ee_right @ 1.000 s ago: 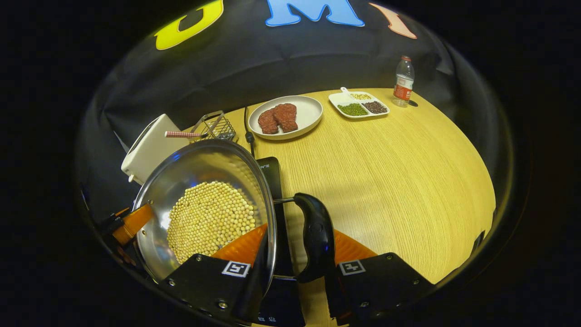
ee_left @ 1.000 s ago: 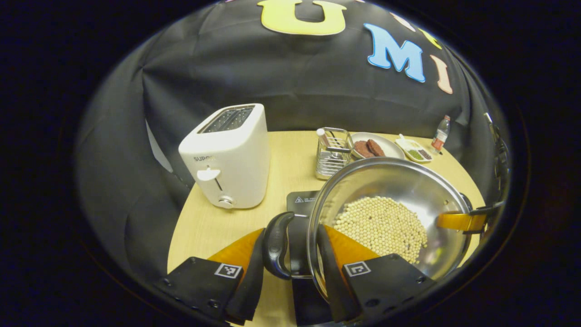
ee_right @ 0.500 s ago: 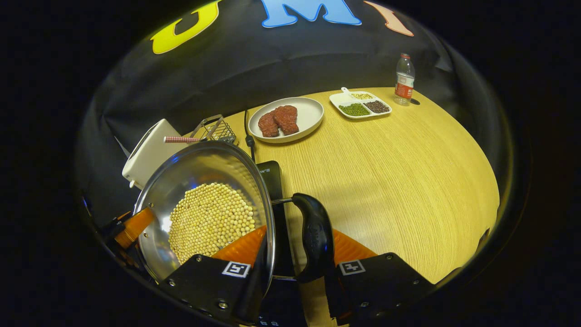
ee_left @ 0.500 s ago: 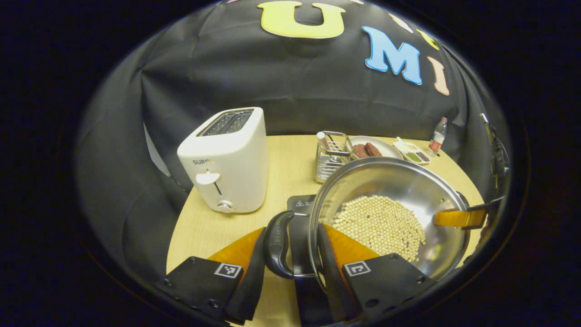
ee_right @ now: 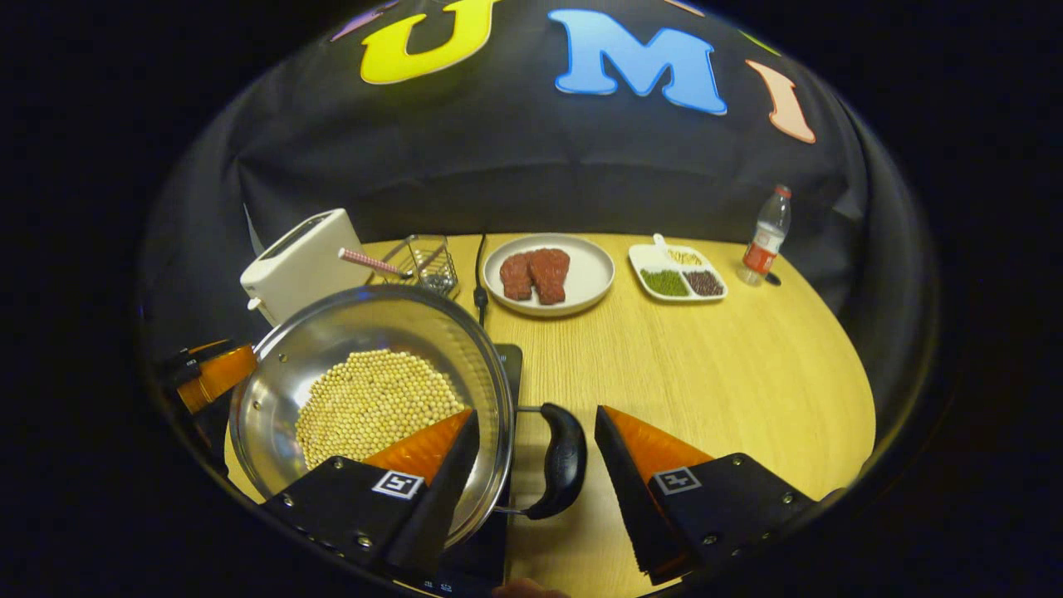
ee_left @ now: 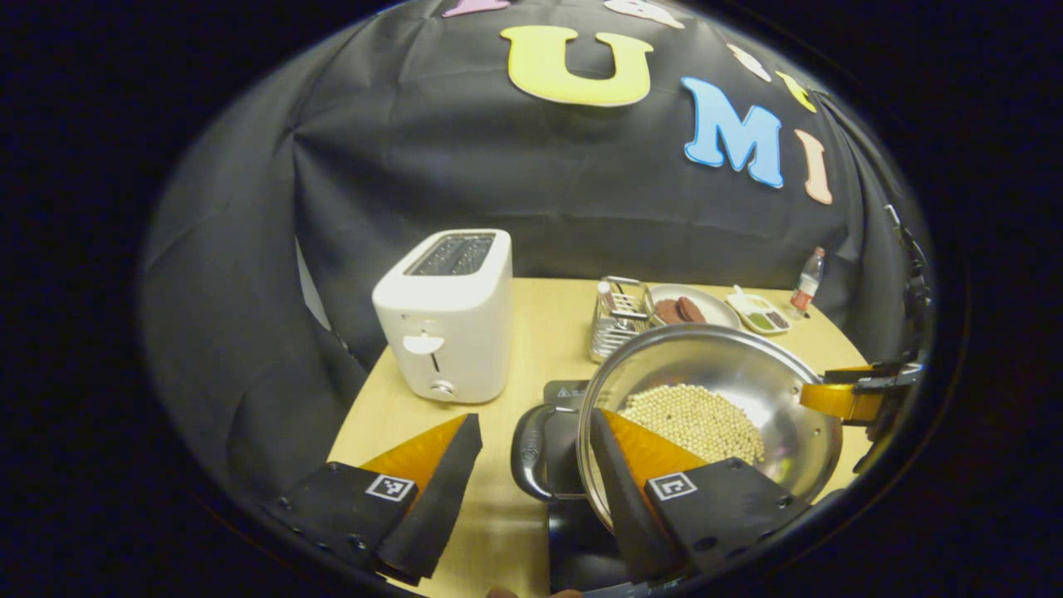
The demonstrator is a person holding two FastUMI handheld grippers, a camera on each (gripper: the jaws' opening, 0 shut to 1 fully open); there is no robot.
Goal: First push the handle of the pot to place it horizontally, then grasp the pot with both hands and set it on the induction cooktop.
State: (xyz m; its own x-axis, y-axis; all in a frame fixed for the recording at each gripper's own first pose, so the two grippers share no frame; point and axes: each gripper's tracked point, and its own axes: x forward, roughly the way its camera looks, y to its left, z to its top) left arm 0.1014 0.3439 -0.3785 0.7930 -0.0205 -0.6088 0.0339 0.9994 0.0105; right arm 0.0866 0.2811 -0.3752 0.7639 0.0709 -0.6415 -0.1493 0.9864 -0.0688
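- Pot (ee_left: 731, 390): a steel pot holding pale round beans (ee_left: 693, 419); it rests on the black induction cooktop (ee_left: 573, 498) at the near edge of the bench (ee_left: 540, 332). In the right gripper view the pot (ee_right: 332, 357) lies at 9 o'clock of centre, with the cooktop (ee_right: 508, 365) showing beside its rim.
- Left gripper (ee_left: 536, 490): fingers spread wide, pinching nothing. The pot's black loop handle (ee_left: 527, 448) lies in the gap between them, apart from the finger at 7 o'clock; the other finger (ee_left: 639, 490) overlaps the pot's rim, and whether it touches cannot be told.
- Right gripper (ee_right: 536, 490): fingers likewise spread, gripping nothing. The pot's other black handle (ee_right: 560, 469) sits between them, clear of both; the finger at 7 o'clock (ee_right: 423, 490) overlaps the pot wall.
- Each view shows the opposite gripper's orange finger at the far side of the pot.
- Toaster (ee_left: 448, 316): white, upright, at 10 o'clock of the pot in the left gripper view.
- Wire rack (ee_left: 619, 320): just behind the pot, holding a pink-striped stick (ee_right: 369, 262).
- Plate (ee_right: 590, 270): white, carrying two brown meat pieces (ee_right: 536, 274), at 12 o'clock in the right gripper view.
- Divided dish (ee_right: 677, 274): green, dark and yellow grains, beside the plate.
- Bottle (ee_right: 764, 237): upright at 2 o'clock, near the bench's far edge.
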